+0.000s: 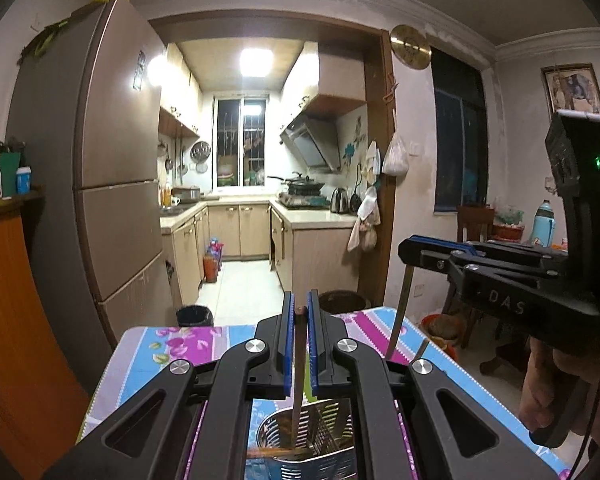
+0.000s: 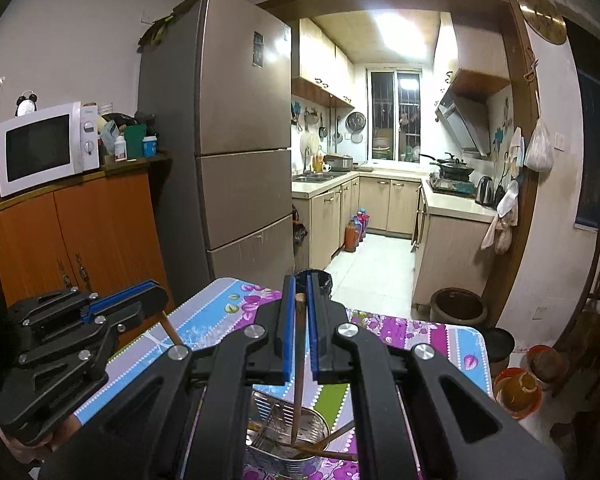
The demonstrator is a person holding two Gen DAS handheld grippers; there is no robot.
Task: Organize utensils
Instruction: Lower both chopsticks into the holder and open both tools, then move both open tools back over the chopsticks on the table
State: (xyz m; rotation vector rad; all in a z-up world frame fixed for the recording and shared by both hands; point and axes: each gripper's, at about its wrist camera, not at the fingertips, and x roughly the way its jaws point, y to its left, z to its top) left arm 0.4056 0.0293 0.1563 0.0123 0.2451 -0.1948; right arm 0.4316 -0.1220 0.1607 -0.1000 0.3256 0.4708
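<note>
In the left wrist view my left gripper [image 1: 299,304] is shut on a brown chopstick [image 1: 299,364] that hangs down into a perforated metal utensil holder [image 1: 320,452] on the floral tablecloth [image 1: 172,344]. To the right, my right gripper [image 1: 411,251] is shut on a second chopstick [image 1: 399,312], whose lower end is hidden behind my left gripper. In the right wrist view my right gripper [image 2: 299,286] clamps that chopstick [image 2: 299,360], its tip inside the holder [image 2: 284,456] among other chopsticks lying across it. My left gripper [image 2: 156,294] at the left holds its stick [image 2: 170,330].
A tall fridge [image 2: 236,120] and an orange cabinet [image 2: 80,236] with a microwave [image 2: 40,148] stand left of the table. Beyond the far edge are a black bin [image 1: 195,316] and a brown jar [image 2: 458,306]. A wooden chair [image 2: 596,300] and orange bowls [image 2: 518,390] are at the right.
</note>
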